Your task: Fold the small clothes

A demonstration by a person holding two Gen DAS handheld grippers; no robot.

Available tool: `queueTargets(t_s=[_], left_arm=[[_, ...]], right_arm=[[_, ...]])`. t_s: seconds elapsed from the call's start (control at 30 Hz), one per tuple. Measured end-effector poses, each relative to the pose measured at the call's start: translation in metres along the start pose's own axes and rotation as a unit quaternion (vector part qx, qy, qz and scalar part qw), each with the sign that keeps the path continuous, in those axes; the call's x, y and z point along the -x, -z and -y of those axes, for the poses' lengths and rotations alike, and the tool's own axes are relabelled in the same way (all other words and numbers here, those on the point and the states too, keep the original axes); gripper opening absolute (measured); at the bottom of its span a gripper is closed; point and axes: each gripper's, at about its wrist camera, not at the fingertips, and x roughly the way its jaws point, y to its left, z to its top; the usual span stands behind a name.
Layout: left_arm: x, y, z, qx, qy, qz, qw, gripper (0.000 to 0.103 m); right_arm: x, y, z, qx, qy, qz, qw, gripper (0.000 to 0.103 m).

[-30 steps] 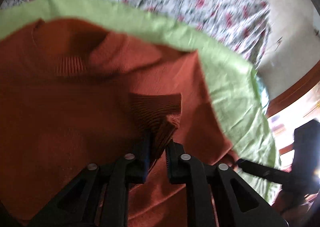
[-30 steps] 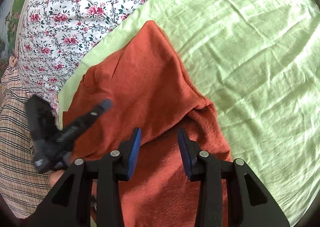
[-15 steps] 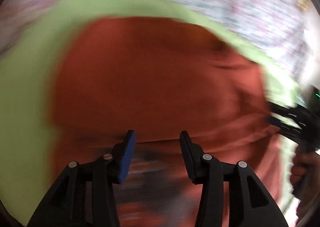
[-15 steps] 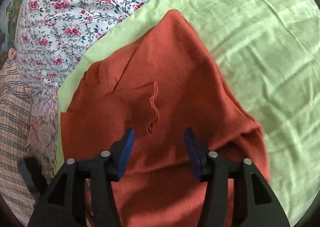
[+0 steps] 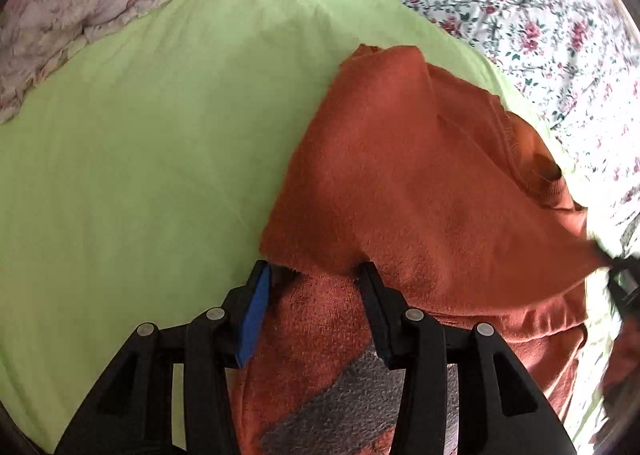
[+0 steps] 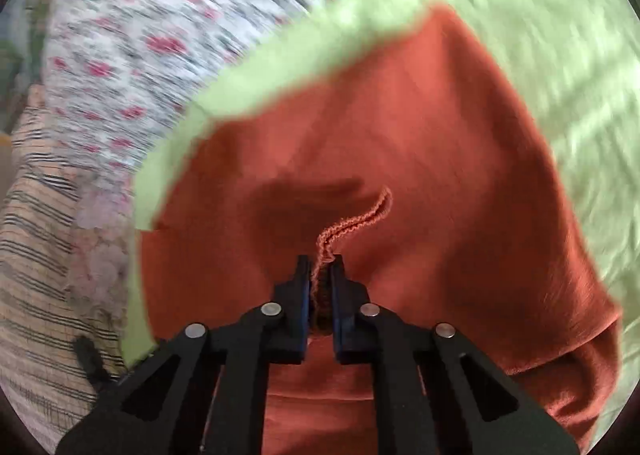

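A rust-orange knit sweater [image 5: 420, 175] lies partly folded on a light green sheet [image 5: 140, 155]. In the left wrist view my left gripper [image 5: 314, 275] is open, its jaws astride the near edge of a folded layer, with orange fabric and a grey patch [image 5: 352, 407] beneath. In the right wrist view the sweater [image 6: 420, 127] fills the middle. My right gripper [image 6: 320, 267] is shut on a ribbed sweater edge [image 6: 352, 221] that curls up from between the fingers. The right gripper's tip shows at the left view's far right edge [image 5: 620, 279].
A white bedspread with red flowers [image 5: 520, 7] lies beyond the green sheet and shows in the right view [image 6: 140, 35]. A pale floral pillow [image 5: 68, 3] is at the upper left. Striped beige cloth [image 6: 40, 255] lies at the right view's left side.
My left gripper let go of the ribbed cuff, opened and swung left along the sweater. My right gripper moved forward and closed on the ribbed edge.
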Motion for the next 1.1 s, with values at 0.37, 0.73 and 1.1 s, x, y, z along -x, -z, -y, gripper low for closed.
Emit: queueTargets(t_s=[0.37,0.73,1.1], left_arm=[[-0.008,0.0,0.014,-0.11,-0.02,-0.016,0.9936,0.046],[-0.002,-0.016,0.006,-0.023,-0.058,0.026,0.9977,0.026],[-0.009,-0.011,-0.01,-0.013,-0.038,-0.003,0.9992,0.026]], right_arm=[[0.061,-0.022,0.017,-0.019,-0.004,0.067,0.998,0.004],[0.081,-0.023,0.014,-0.007,-0.002,0.091,0.996,0.004],[0.014,0.004,0.068,0.007,0.125,0.003,0.992,0.004]])
